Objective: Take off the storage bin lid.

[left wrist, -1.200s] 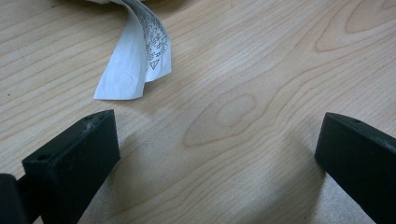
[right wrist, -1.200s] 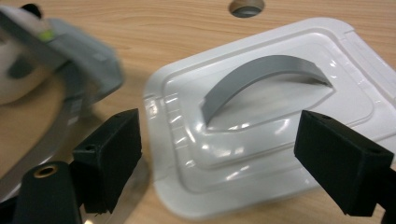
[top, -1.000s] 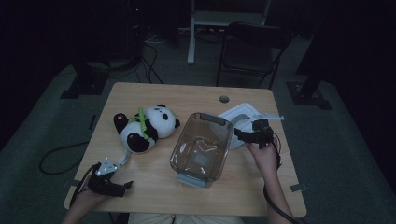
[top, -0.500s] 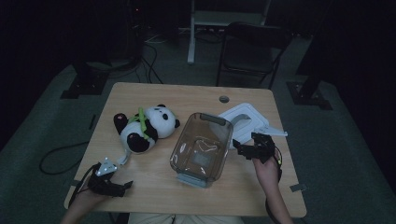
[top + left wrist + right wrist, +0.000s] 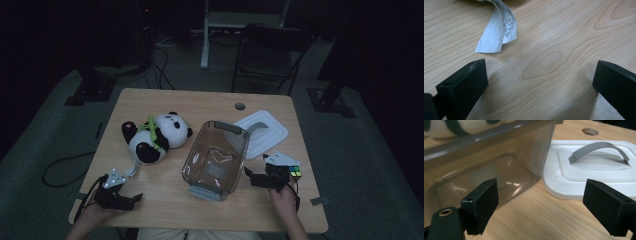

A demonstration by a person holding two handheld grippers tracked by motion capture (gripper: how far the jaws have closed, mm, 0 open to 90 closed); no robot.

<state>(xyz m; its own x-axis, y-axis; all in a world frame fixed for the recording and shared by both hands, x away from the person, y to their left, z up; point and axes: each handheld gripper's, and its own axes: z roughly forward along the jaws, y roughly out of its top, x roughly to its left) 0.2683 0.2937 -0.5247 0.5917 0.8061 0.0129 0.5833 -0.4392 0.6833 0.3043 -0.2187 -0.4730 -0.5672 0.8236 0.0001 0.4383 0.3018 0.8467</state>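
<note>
A clear plastic container (image 5: 215, 157) stands open in the middle of the table, and its white lid (image 5: 260, 131) with a grey handle lies just right of it. My right gripper (image 5: 252, 177) rests low at the container's near right corner, open, nothing between its jaws. In the right gripper view (image 5: 541, 202) the container wall (image 5: 486, 170) is at left and the lid (image 5: 599, 170) at right. My left gripper (image 5: 125, 192) sits open at the near left edge. In the left gripper view (image 5: 540, 82) bare wood lies between the jaws, with a white label (image 5: 499, 30) ahead.
A panda plush (image 5: 155, 135) lies left of the container, its label trailing toward my left gripper. A small multi-coloured cube (image 5: 295, 171) sits by my right hand. A cable hole (image 5: 240, 106) is at the table's (image 5: 165, 102) far side, and a chair (image 5: 270, 55) stands behind.
My right gripper has drawn back from beside the lid toward the near edge, ending at the container's near right corner. The left gripper has stayed put.
</note>
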